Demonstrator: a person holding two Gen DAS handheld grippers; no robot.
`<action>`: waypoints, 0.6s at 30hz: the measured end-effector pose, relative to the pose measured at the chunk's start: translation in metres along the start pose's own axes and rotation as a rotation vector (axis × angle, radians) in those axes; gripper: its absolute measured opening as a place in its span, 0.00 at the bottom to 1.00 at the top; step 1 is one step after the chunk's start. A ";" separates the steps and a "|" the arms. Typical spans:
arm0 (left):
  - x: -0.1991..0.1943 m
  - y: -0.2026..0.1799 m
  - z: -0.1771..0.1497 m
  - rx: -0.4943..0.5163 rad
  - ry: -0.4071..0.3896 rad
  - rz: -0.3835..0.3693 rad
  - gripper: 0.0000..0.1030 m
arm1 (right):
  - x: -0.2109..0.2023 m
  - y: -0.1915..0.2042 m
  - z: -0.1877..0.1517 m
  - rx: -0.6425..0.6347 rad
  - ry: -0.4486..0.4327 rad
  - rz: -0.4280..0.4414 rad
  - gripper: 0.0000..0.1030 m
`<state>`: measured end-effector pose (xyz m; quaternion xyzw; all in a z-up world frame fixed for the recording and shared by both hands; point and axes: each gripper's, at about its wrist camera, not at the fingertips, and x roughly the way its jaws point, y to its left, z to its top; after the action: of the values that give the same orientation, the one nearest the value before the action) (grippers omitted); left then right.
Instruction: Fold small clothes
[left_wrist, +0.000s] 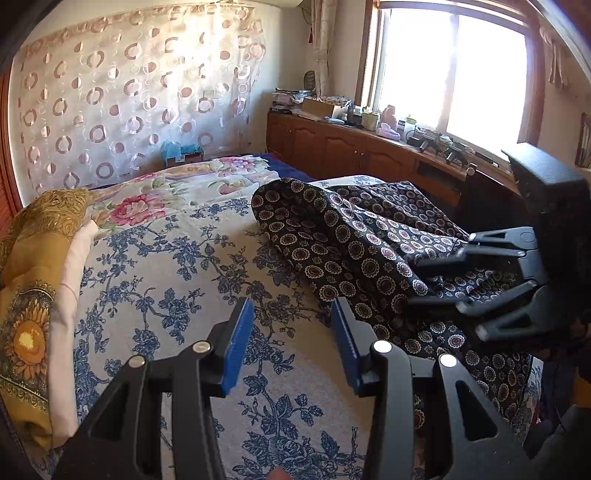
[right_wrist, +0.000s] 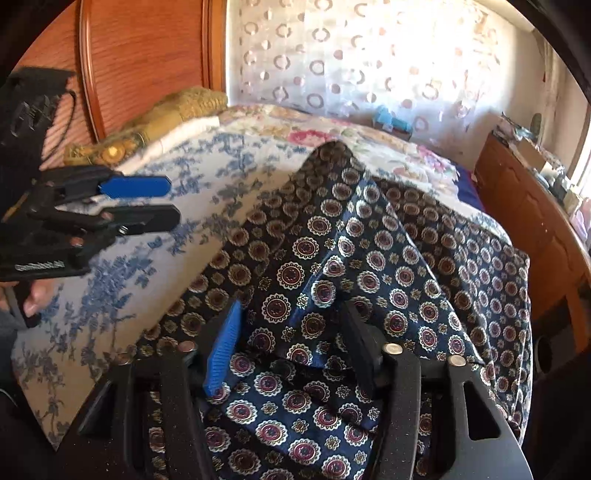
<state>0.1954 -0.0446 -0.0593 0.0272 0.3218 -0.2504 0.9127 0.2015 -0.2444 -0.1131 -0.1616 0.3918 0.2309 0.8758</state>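
Two grippers are in view, one per hand. We note the left gripper (left_wrist: 291, 343) hovering above the bedspread (left_wrist: 177, 266) with its blue-padded jaws apart and nothing between them; only the blue floral cover shows through the gap. In the right wrist view the same gripper (right_wrist: 173, 203) appears at the left edge, seen side-on, clear of the garment, with part of the person's hand (right_wrist: 35, 295) beneath it.

The right gripper (right_wrist: 291, 339) is down on the dark medallion-print garment (right_wrist: 332, 229). Its jaws stand partly apart with a raised fold of the cloth between them; we cannot tell whether the pads actually press on the fabric. From the left wrist view this gripper (left_wrist: 413, 284) reaches in from the right, fingertips lying on the crumpled print.

The garment (left_wrist: 354, 236) lies bunched and rumpled on the right half of the bed, one end peaked up toward the far side, the rest trailing toward the near edge.

Further out: a yellow sunflower-print pillow (left_wrist: 29, 295) at the head of the bed, a pink rose-print quilt (left_wrist: 162, 199) beyond, a sheer circle-pattern curtain (left_wrist: 129, 103), a wooden cabinet (left_wrist: 343, 147) with cluttered top under a bright window (left_wrist: 450, 74).
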 end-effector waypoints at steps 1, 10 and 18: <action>0.000 0.000 0.000 -0.001 -0.001 -0.001 0.42 | 0.003 -0.001 0.000 -0.001 0.015 0.006 0.08; 0.000 0.001 -0.001 0.001 0.002 -0.001 0.42 | -0.024 -0.043 0.016 -0.001 -0.039 -0.043 0.01; 0.002 0.002 -0.002 -0.007 0.002 -0.006 0.42 | -0.044 -0.129 0.048 0.019 -0.079 -0.203 0.01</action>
<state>0.1965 -0.0433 -0.0616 0.0233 0.3236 -0.2520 0.9117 0.2741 -0.3432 -0.0358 -0.1828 0.3410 0.1433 0.9109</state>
